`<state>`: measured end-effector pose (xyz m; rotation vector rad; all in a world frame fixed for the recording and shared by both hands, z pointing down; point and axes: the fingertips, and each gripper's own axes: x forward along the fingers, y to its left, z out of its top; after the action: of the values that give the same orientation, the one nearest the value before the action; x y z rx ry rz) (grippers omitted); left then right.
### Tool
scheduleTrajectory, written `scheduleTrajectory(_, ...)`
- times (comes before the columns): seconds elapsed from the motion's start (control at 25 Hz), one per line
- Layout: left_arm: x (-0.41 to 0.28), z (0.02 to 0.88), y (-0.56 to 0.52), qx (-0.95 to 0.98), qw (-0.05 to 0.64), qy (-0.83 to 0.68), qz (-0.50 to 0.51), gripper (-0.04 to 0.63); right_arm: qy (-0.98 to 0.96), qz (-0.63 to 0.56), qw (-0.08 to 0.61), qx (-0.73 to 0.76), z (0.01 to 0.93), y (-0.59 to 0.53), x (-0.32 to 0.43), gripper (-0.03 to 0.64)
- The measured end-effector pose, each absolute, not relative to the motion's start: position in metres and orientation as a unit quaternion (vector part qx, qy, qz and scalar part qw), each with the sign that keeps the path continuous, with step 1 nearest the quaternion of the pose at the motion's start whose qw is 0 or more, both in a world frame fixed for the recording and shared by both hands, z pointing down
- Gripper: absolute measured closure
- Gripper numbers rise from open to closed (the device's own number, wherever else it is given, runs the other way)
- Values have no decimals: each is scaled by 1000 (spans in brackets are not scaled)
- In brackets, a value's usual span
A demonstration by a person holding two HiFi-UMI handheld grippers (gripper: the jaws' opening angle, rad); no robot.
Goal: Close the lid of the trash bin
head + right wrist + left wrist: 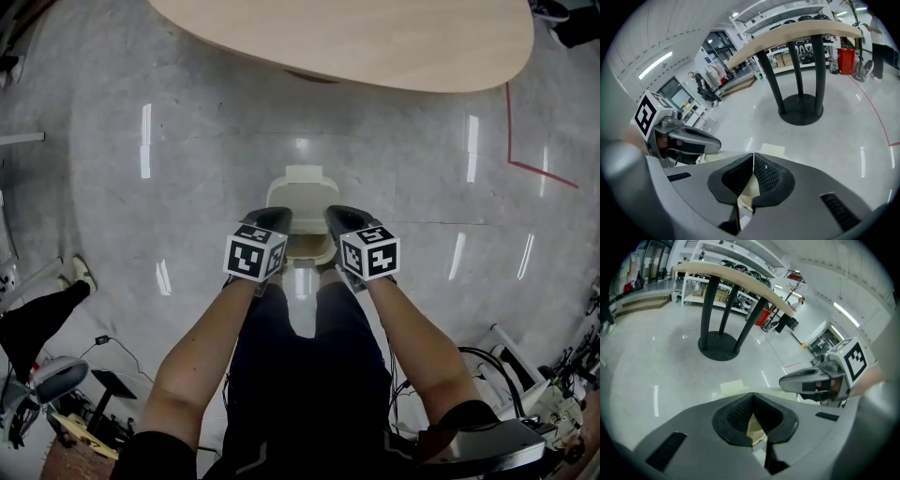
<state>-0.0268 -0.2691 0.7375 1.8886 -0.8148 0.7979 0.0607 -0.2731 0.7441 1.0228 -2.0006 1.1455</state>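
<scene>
Trash bin: cream, stands on the grey floor, straight ahead of the person's legs, just beyond both tools. A darker tan part of it shows between the two tools; cannot tell from the head view if the lid is up or down.

Left tool: over the bin's left near edge, marker cube toward the person. In its own view the jaws are together at the tips, nothing clamped; cream of the bin shows through the gap behind the tips. Contact with the bin not clear.

Right tool: over the bin's right near edge, beside the left tool, slightly apart from it. In its own view the jaws meet at the tips, nothing between them, cream bin again below.

Each tool shows in the other's view, side by side.

Wooden table on dark legs stands further out, well apart from the bin. Red line on the floor at right.
</scene>
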Motion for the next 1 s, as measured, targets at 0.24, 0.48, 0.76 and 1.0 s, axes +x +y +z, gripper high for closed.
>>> scheduleTrajectory(0.24, -28, 775, -200, 745, 478, -303, 353, 598, -748, 446, 354, 342, 779, -204, 55, 606)
scheduleTrajectory(0.48, -26, 831, -151, 719, 506, -286, 381, 598, -736, 469, 391, 292, 833, -151, 54, 606)
scheduleTrajectory(0.76, -23, 884, -128, 718, 499, -266, 407, 598, -725, 475, 415, 279, 883, -126, 58, 606)
scheduleTrajectory(1.0, -22, 900, -125, 716, 500, -265, 410, 598, -717, 471, 425, 287, 899, -123, 63, 606)
